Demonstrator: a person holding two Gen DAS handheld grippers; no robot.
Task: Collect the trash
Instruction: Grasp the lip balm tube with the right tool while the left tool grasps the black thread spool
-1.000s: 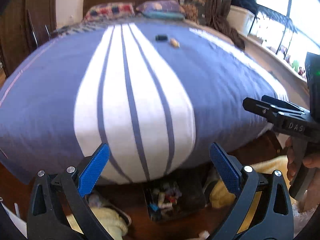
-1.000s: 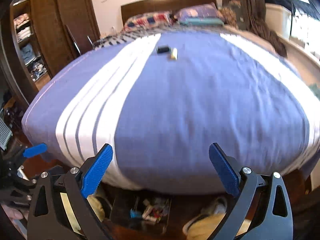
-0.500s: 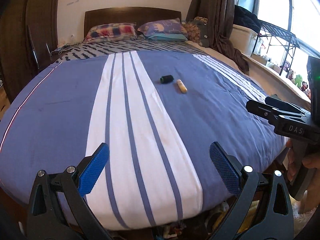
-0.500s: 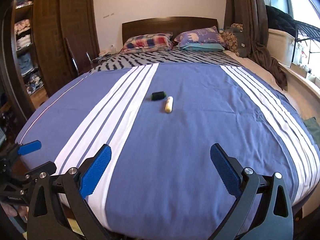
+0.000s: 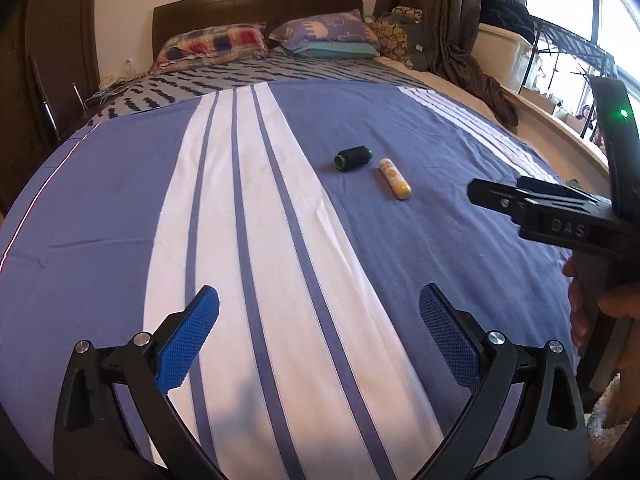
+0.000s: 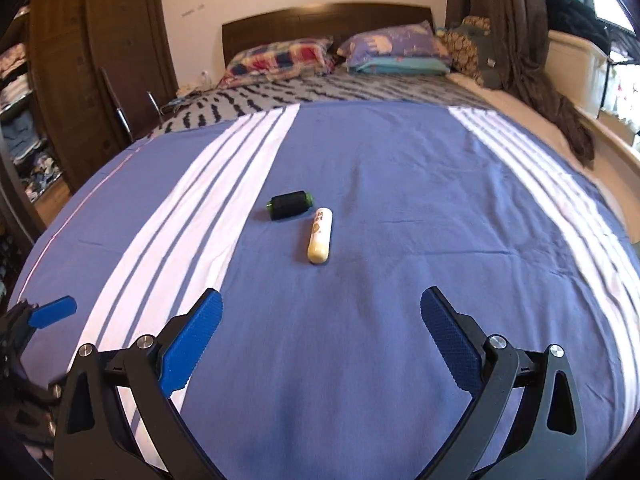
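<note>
Two pairs of tongs held above the foot of a bed point(image 6: 400, 320) spread with a blue cover with white stripes.

Left tongs point(image 5: 318, 330): blue-padded fingers point(image 5: 188, 338) spread wide with nothing between them, poised over the white stripe band. In the right wrist view only one blue tip of them shows at the far left edge.

Right tongs point(image 6: 320, 336): fingers point(image 6: 190, 340) likewise spread wide and empty, over plain blue cover. In the left wrist view their black body enters from the right edge, held by a hand point(image 5: 592, 308).

Task things: a dark spool point(image 6: 290, 205) with green ends and a cream tube point(image 6: 319, 236), both lying on the cover near the middle of the bed. The spool lies on its side; the tube lies lengthwise, its rounded end toward the tongs. The two lie just beside each other, apart, with the spool farther up the bed and to the left of the tube.

Relation to the tongs: in the right wrist view the tube lies ahead of the right tongs, within the span of the fingers, nearer the left one, and well apart from their tips. In the left wrist view the spool point(image 5: 353, 157) and tube point(image 5: 395, 179) lie ahead and to the right of centre, on the blue area just right of the stripes, well apart from the left tongs.

Background: pillows point(image 6: 280, 58) against a dark headboard, and a curtain at the right.
</note>
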